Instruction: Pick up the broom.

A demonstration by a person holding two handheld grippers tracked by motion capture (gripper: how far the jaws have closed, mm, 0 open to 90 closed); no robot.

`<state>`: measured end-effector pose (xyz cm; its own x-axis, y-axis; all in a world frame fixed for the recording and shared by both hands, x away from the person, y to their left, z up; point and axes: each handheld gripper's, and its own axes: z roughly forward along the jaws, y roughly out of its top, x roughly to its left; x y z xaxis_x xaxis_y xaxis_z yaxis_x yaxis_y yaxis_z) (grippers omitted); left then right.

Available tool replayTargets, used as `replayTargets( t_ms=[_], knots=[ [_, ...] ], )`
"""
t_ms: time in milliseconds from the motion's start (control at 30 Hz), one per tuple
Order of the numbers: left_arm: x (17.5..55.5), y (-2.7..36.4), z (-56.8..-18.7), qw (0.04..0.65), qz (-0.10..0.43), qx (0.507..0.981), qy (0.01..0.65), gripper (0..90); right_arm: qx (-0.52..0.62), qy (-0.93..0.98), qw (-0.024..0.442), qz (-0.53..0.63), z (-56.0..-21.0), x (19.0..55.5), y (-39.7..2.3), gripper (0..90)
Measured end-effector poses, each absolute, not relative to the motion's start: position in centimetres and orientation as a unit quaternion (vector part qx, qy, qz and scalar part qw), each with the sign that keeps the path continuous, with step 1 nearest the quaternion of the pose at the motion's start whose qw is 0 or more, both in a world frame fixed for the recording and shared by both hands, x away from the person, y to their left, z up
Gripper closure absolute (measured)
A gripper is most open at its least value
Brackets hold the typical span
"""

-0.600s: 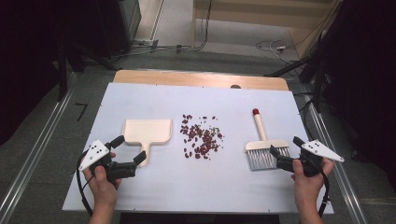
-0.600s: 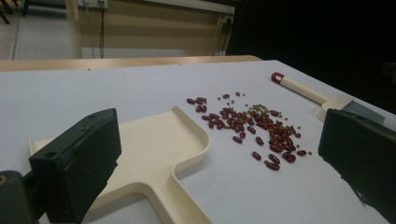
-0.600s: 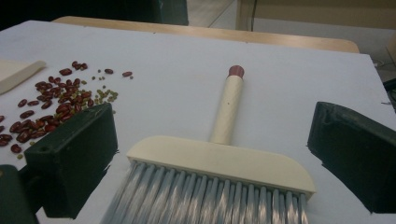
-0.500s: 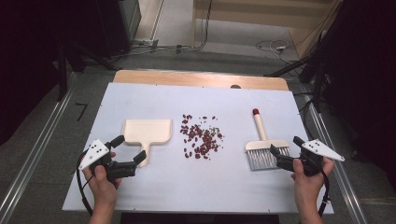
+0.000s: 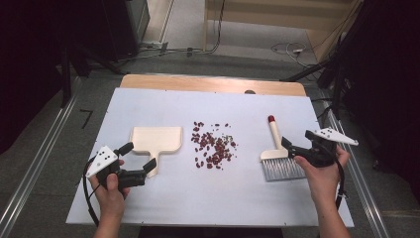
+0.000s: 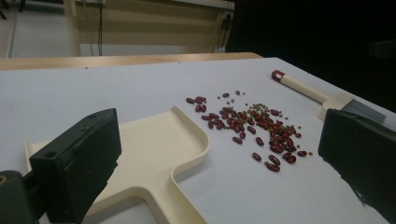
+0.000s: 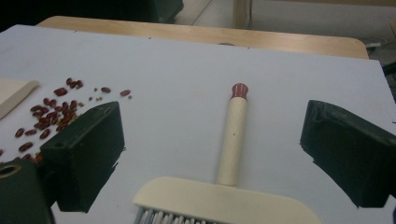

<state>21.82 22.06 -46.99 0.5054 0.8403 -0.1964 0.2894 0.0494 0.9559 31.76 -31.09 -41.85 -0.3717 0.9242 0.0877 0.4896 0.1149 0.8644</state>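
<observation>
- The table has a flat, matte white top; a strip of bare wood edges its far side.
- The dustpan is smooth cream plastic: a shallow square tray with a raised rim, rounded corners and a short flat handle that points toward the person. It lies flat at the left of the table.
- The beans are small, glossy, dark red ovals, with a few tiny greenish bits among them. They lie in a loose scatter mid-table, between dustpan and brush, apart from both.
- The brush has a round cream handle with a red cap at its far end, a wide cream head and grey bristles toward the person. It lies flat at the right.
- The left gripper has blocky black jaws spread wide, with nothing pinched. They flank the dustpan's handle, low over the table.
- The right gripper also has its jaws spread and empty. In the right gripper view they stand either side of the brush's handle, just above the head.
- Bare white top lies in front of the beans and along the near edge, and more beyond them toward the wood strip.
- The dustpan's open edge faces away from the person.
</observation>
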Motion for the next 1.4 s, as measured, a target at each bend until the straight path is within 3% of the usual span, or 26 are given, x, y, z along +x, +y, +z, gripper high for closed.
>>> replayTargets(
  t_ms=[67, 167, 333, 700, 967, 1067, 1400],
  knots=[
    [21.8, 22.1, -46.9, 0.576, 0.238, 0.648, 0.439, 0.0, 0.508, 0.7, 0.251, 0.435, -41.6, 32.4, -30.9, 11.0],
    [21.9, 22.1, -46.9, 0.576, 0.238, 0.647, 0.44, 0.0, 0.507, 0.717, 0.241, 0.412, -41.4, 33.7, -30.4, 24.4],
    [22.1, 22.1, -46.9, 0.574, 0.238, 0.648, 0.441, 0.0, 0.494, 0.744, 0.252, 0.373, -41.6, 35.6, -29.6, 28.9],
    [22.6, 21.3, -47.0, 0.568, 0.231, 0.662, 0.432, 0.0, 0.524, 0.758, 0.204, 0.33, -44.1, 38.9, -29.5, 38.7],
    [22.7, 20.9, -47.0, 0.568, 0.224, 0.669, 0.424, 0.0, 0.545, 0.77, 0.178, 0.279, -46.1, 40.1, -29.1, 47.8],
    [22.7, 20.8, -47.0, 0.567, 0.223, 0.671, 0.422, 0.0, 0.577, 0.761, 0.142, 0.26, -46.7, 40.3, -29.2, 53.2],
    [22.9, 20.5, -47.0, 0.565, 0.222, 0.673, 0.423, 1.1, 0.597, 0.761, 0.121, 0.225, -47.7, 40.5, -28.8, 59.2]
  ],
)
